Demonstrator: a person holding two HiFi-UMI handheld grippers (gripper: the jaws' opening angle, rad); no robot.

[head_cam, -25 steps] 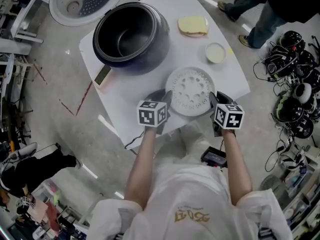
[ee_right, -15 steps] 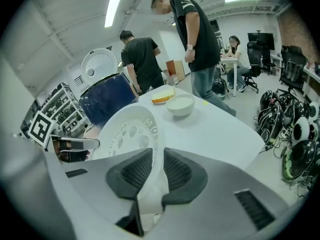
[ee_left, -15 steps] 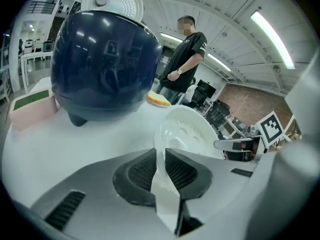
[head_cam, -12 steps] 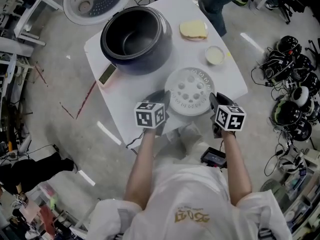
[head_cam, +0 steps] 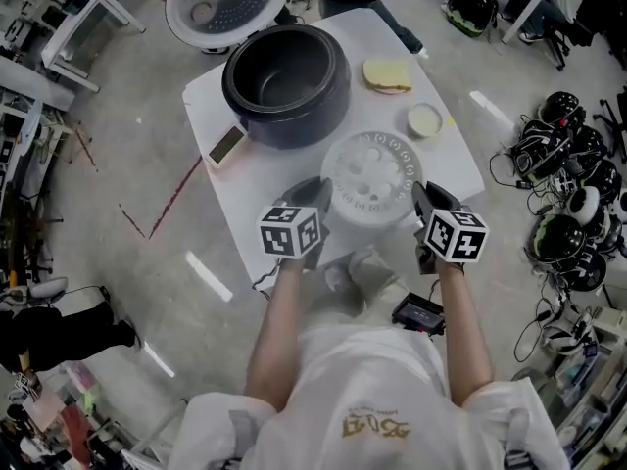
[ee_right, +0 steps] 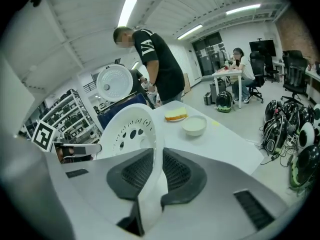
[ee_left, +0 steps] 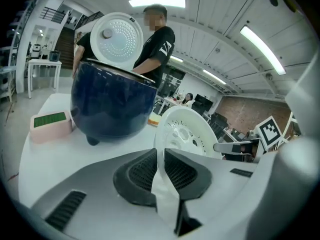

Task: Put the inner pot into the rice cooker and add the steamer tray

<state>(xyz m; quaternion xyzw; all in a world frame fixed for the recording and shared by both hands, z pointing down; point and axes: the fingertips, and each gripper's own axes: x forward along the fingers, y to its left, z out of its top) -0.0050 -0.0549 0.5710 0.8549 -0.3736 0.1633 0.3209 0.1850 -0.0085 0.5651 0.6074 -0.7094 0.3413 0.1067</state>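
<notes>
Steamer tray (head_cam: 370,177) white; rice cooker (head_cam: 284,133) dark blue; table (head_cam: 245,192) white; small bowl (head_cam: 424,120) cream.

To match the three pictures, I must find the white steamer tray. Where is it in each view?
Head view: steamer tray, centre.
Left gripper view: steamer tray centre-right, rim in jaws.
Right gripper view: steamer tray centre-left, rim in jaws.
Shared landmark: round white lid, upper left in all.

White perforated steamer tray (head_cam: 370,176), near open cooker (head_cam: 286,84)
</notes>
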